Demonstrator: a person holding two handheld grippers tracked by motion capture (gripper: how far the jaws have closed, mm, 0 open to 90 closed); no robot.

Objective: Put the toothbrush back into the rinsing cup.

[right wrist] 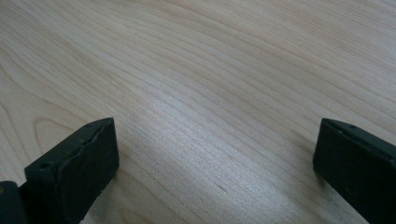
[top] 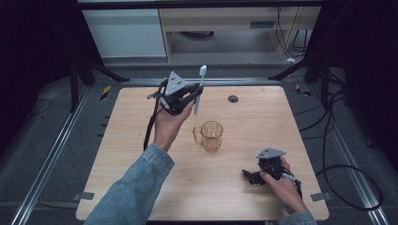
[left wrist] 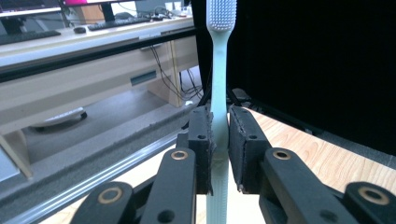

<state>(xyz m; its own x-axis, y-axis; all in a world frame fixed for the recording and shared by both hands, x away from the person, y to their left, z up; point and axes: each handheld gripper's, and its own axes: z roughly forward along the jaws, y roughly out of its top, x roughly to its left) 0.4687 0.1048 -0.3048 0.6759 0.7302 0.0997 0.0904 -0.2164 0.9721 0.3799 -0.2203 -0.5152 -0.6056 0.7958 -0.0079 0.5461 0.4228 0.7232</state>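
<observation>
Denim sleeve [top: 133, 187] comes in from the near edge of the tabletop [top: 244, 197] on the left. At the near right corner, the right tool [top: 253, 177] rests low over the wood, its jaws spread wide with bare grain between them. Farther in, near the middle, an amber glass mug [top: 211, 136] stands upright, its handle to the left. Beyond it, the left tool [top: 196, 96] is raised above the far side of the tabletop, clamped on the handle of a pale toothbrush [top: 199, 91]. The toothbrush stands upright, bristle head on top, well apart from the mug.
</observation>
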